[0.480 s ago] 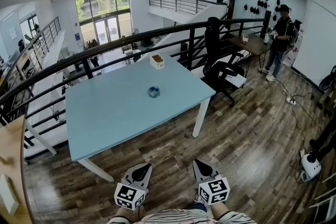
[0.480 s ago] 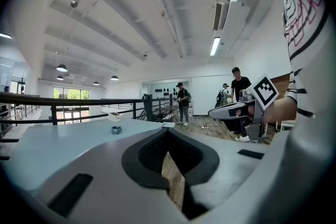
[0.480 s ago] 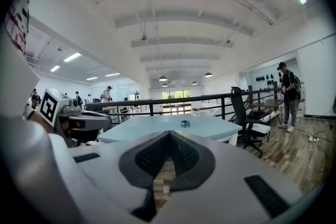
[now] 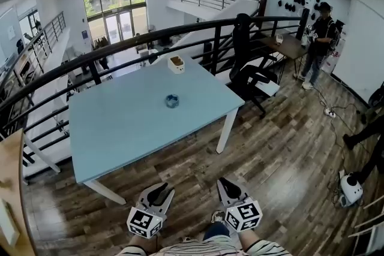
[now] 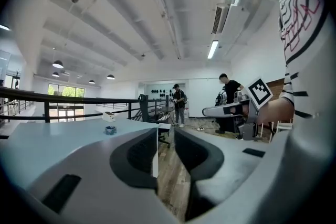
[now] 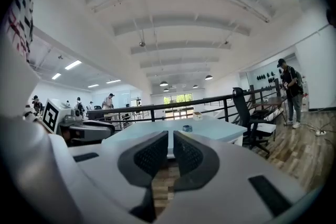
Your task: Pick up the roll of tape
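A small blue roll of tape (image 4: 172, 101) lies near the middle of the light blue table (image 4: 120, 129). It also shows far off as the roll of tape (image 5: 110, 130) in the left gripper view and the roll of tape (image 6: 187, 128) in the right gripper view. My left gripper (image 4: 161, 190) hangs over the wooden floor, short of the table's near edge, its jaws a narrow gap apart with nothing between them. Beside it my right gripper (image 4: 227, 184) has its jaws together and empty. Both point roughly level toward the table.
A white box (image 4: 176, 63) sits at the table's far edge, in front of a black railing (image 4: 120, 48). A black office chair (image 4: 251, 69) stands to the table's right. A person (image 4: 321, 39) stands by a desk at the back right. A white device (image 4: 351, 189) lies on the floor.
The table and tape sit slightly higher and further left in the head view. Both grippers keep their place low in front of me, jaws unchanged.
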{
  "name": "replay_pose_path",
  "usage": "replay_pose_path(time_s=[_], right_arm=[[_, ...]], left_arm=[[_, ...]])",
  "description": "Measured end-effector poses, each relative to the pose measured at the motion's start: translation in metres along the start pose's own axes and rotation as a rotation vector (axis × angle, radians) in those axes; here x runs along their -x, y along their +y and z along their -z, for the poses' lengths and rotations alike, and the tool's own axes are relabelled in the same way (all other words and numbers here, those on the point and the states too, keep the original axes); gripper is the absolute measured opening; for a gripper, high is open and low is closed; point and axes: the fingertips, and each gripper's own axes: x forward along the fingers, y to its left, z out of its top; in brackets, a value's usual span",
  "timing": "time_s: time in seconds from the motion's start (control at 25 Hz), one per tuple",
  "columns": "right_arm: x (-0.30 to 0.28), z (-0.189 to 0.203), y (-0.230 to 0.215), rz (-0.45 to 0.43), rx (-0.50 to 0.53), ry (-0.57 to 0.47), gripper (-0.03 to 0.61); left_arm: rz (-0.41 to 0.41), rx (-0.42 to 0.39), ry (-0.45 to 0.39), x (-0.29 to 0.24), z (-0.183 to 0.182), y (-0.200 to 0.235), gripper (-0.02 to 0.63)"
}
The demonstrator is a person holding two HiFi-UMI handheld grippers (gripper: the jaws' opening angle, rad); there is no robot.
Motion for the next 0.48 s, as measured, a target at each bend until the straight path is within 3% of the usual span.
replay_pose_path(time_s=[0.08, 0.12, 0.16, 0.2, 0.48], right_arm=[[-0.012, 0.002, -0.009, -0.022, -0.017, 0.018, 0.034], [-0.020, 0.004, -0.015, -0.031, -0.027, 0.029, 0.061], [-0.027, 0.006, -0.020, -0.039, -0.035, 0.039, 0.169], [-0.034, 0.007, -0.026, -0.049, -0.041, 0.048, 0.222], [-0.082, -0.006, -0.068, -0.116, -0.043, 0.074, 0.221]], left_arm=[[0.019, -0.006, 0.018, -0.016, 0.003, 0.001, 0.207], [0.024, -0.010, 0.026, -0.025, 0.004, 0.003, 0.221], [0.022, -0.012, 0.032, -0.033, 0.005, 0.006, 0.221], [0.016, -0.012, 0.035, -0.042, 0.006, 0.010, 0.221], [-0.048, 0.003, 0.048, -0.097, -0.005, 0.041, 0.221]])
